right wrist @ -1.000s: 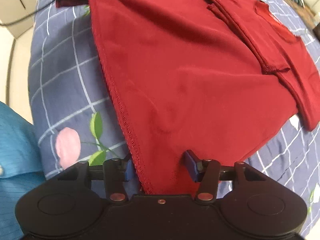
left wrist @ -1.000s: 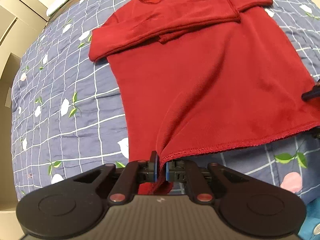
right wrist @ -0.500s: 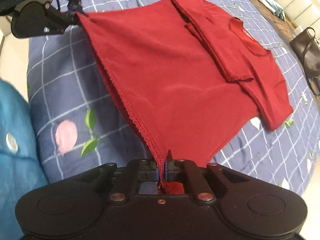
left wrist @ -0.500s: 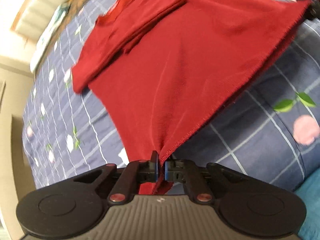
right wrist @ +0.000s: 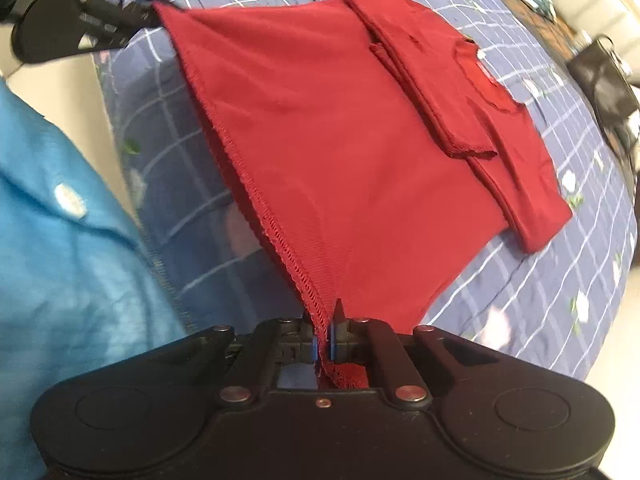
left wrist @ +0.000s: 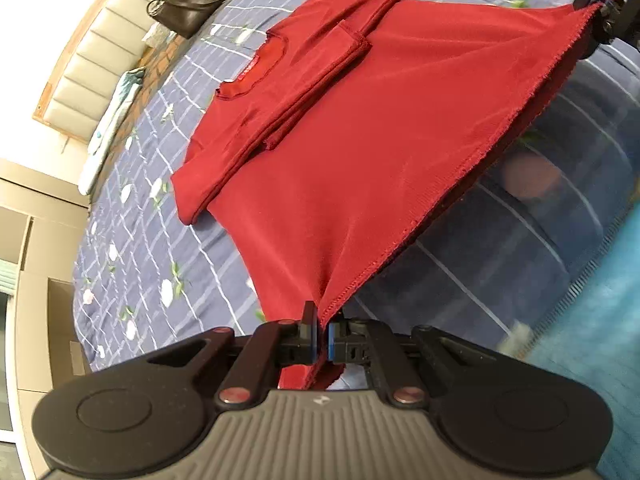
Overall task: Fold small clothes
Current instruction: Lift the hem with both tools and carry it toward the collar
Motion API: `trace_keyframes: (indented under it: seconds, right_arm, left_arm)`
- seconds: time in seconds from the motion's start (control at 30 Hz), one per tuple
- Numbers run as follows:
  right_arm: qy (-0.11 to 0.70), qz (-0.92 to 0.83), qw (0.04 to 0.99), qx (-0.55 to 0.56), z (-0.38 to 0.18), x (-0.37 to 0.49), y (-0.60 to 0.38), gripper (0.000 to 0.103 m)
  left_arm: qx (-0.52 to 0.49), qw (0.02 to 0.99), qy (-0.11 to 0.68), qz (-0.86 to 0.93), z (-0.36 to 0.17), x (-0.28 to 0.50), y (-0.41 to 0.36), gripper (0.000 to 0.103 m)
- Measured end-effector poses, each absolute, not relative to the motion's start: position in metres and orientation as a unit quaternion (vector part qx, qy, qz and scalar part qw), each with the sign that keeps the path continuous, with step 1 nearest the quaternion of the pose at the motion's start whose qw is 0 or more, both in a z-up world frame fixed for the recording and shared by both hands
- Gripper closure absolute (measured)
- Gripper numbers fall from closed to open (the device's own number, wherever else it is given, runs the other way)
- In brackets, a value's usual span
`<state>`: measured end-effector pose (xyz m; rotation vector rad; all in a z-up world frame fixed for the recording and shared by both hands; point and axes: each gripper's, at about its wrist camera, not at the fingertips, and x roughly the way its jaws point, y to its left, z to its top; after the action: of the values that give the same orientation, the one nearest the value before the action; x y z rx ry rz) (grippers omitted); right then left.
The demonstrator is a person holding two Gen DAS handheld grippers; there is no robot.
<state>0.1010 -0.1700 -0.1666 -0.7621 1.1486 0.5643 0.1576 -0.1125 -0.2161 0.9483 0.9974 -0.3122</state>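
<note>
A red long-sleeved top (left wrist: 360, 152) lies on the bed with both sleeves folded across its chest. Its bottom hem is lifted off the bedspread and stretched taut between the two grippers. My left gripper (left wrist: 322, 334) is shut on one hem corner. My right gripper (right wrist: 324, 344) is shut on the other hem corner of the same red top (right wrist: 340, 148). From the left wrist camera the right gripper (left wrist: 600, 4) shows at the top right; the left gripper (right wrist: 100, 20) shows at the top left of the right wrist view. The collar end still rests on the bed.
The bed has a blue checked bedspread (left wrist: 132, 264) with flower prints. A dark handbag (left wrist: 188, 12) and a padded headboard (left wrist: 96, 64) are at the far end. A person's blue shirt (right wrist: 60, 260) is close on the near side.
Both grippers have risen with the hem, lifting it clear of the bedspread and pulling it taut. One second ago the right gripper was open around the hem; it has since shut on it.
</note>
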Motion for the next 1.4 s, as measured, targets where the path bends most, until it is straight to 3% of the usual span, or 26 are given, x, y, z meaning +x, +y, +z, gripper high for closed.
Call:
trace_keyframes:
  seconds: [0.4,1.4]
  right_arm:
    - [0.595,0.217,0.736,-0.241,-0.154,0.016,-0.176,0.099]
    - [0.588,0.150,0.781,-0.147,-0.133,0.016,-0.181,0.099]
  left_arm:
    - [0.410,0.750,0.472,-0.215,-0.208,0.042,-0.088,0.100]
    - [0.347,0.783,0.495,-0.147,-0.204,0.033,-0.051,0.096]
